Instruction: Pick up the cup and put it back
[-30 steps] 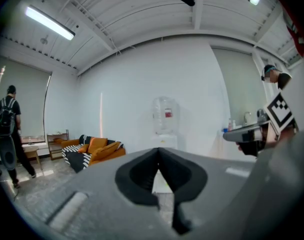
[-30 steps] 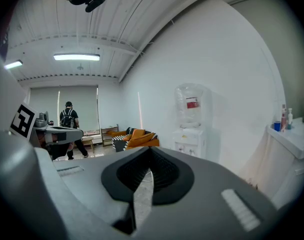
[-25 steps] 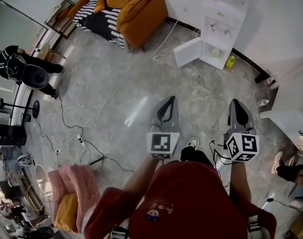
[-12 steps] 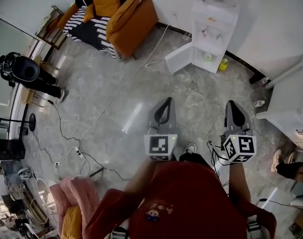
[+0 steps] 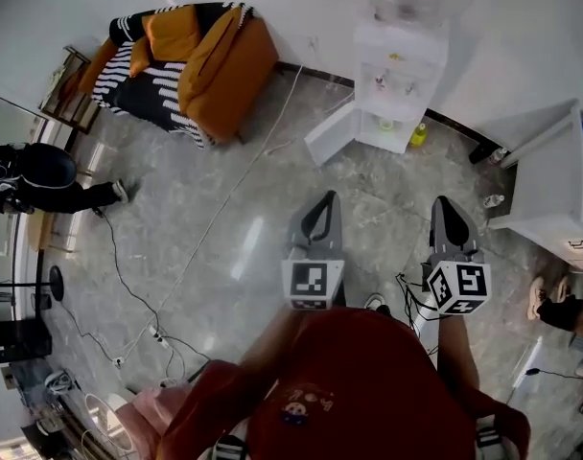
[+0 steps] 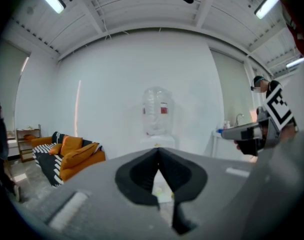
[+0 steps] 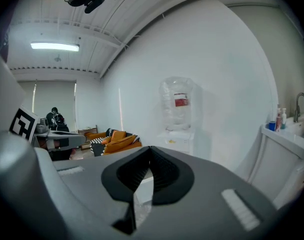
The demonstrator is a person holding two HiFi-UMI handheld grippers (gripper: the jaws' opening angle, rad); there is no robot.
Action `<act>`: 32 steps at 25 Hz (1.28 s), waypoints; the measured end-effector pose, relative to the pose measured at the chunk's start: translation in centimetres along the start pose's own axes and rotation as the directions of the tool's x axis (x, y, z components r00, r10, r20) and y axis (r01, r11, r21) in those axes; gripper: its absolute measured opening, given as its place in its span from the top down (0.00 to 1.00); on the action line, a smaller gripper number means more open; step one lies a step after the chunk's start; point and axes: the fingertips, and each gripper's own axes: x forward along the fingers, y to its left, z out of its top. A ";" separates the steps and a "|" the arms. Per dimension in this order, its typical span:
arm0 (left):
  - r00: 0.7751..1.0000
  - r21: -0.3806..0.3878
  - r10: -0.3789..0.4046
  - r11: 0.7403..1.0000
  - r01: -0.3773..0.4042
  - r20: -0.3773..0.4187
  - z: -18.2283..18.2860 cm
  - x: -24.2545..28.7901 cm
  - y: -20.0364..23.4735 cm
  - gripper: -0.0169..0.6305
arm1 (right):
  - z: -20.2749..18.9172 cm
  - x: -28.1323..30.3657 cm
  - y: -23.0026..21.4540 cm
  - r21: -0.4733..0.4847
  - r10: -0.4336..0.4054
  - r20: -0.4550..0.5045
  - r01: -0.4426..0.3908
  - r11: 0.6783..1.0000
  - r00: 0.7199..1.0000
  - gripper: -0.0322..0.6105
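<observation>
Both grippers are held level in front of the body, over bare floor, well short of anything to grasp.

Left gripper: jaws together, nothing between them. Right gripper: jaws likewise closed and empty.

Cup: not surely found. A small pale thing sits in the open lower cabinet of the dispenser, with the door swung out toward the sofa. It may be the cup, but it is too small to tell. A yellow bottle stands on the floor just beside the cabinet.

Step in hand, as I judge it: the approach, with the pick not yet begun. To do it well:
- close in square to the cabinet opening, clear of the door's edge
- spread one gripper's jaws before reaching in, not inside the cabinet
- come in low and level, and take the cup by its wall
- keep the other gripper clear.

Views compared:
- Only the head view shows the floor, the cabinet's inside and the cables.
- The gripper views show the dispenser's jug upright against the wall, but their own jaws hide the cabinet.
- The right gripper view alone shows the tap and bottles on the counter at the right.
- Each gripper view catches the other gripper at its edge.
</observation>
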 end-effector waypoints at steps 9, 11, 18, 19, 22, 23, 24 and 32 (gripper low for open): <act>0.984 0.005 -0.181 0.983 0.181 0.002 2.0 8.4 8.8 0.97 | 3.5 11.0 4.0 0.029 -0.107 -0.002 0.107 0.994 0.994 0.95; 0.974 0.004 -0.226 0.974 0.226 -0.002 2.0 9.9 9.9 0.97 | 3.9 12.5 4.6 0.024 -0.144 -0.001 0.144 0.989 0.990 0.95; 0.935 0.004 -0.355 0.935 0.356 -0.017 2.1 14.1 12.1 0.97 | 4.8 14.4 3.8 0.053 -0.303 -0.007 0.303 0.952 0.953 0.95; 0.927 0.004 -0.374 0.927 0.374 -0.021 2.0 14.5 11.9 0.97 | 4.7 14.2 3.6 0.056 -0.328 -0.009 0.328 0.943 0.944 0.95; 0.911 -0.001 -0.412 0.911 0.412 -0.029 1.5 16.2 11.5 0.97 | 4.4 14.0 2.6 0.064 -0.378 -0.019 0.378 0.924 0.926 0.95; 0.909 -0.002 -0.415 0.910 0.415 -0.028 1.6 16.8 11.4 0.97 | 4.4 14.1 2.3 0.063 -0.382 -0.022 0.382 0.922 0.924 0.95; 0.909 -0.002 -0.416 0.909 0.416 -0.025 1.8 17.3 11.3 0.97 | 4.4 14.3 2.0 0.061 -0.384 -0.024 0.385 0.921 0.923 0.95; 0.917 0.032 -0.399 0.916 0.399 -0.016 3.5 20.4 10.0 0.97 | 5.6 15.5 -1.6 0.070 -0.390 0.022 0.387 0.919 0.921 0.95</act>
